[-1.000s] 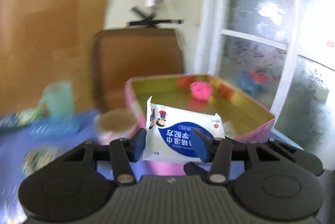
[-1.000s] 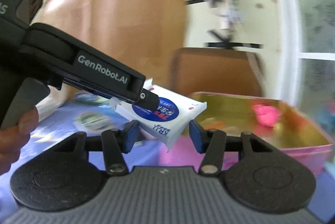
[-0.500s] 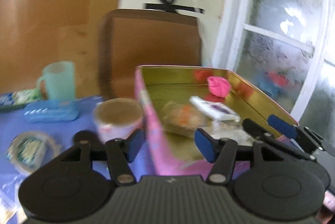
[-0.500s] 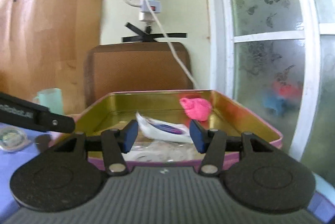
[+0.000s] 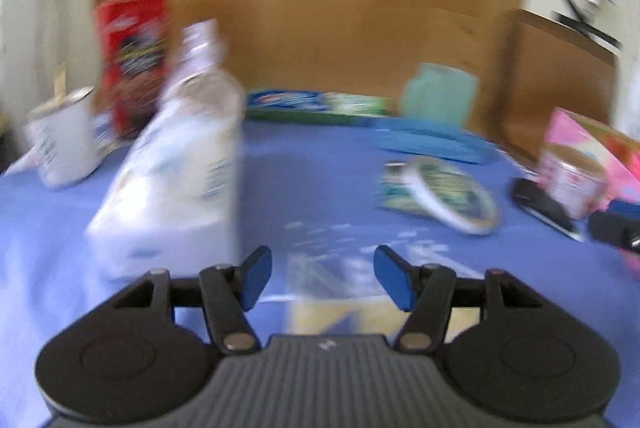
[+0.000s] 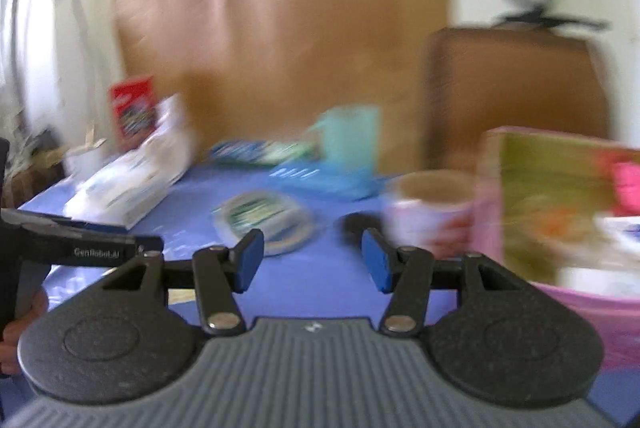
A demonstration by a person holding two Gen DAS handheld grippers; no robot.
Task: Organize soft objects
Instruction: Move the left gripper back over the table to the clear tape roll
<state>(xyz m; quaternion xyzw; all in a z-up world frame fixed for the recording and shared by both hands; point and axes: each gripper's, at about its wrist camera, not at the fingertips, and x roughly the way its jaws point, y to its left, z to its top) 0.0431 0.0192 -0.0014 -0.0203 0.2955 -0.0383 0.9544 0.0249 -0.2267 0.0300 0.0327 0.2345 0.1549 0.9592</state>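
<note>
Left wrist view: the left claw (image 5: 322, 274), its jaws just opened, hangs released and empty over the blue desk (image 5: 312, 187); beyond lies a white soft plastic pack (image 5: 176, 183). The right claw (image 6: 312, 260) is released beside the pink-walled, gold-lined tin box (image 6: 560, 203) holding a pink soft lump (image 6: 628, 187).

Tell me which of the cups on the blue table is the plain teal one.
The teal cup at the table's far edge, against the brown board. The white mug stands far left; the printed cup stands beside the pink tin.
</note>
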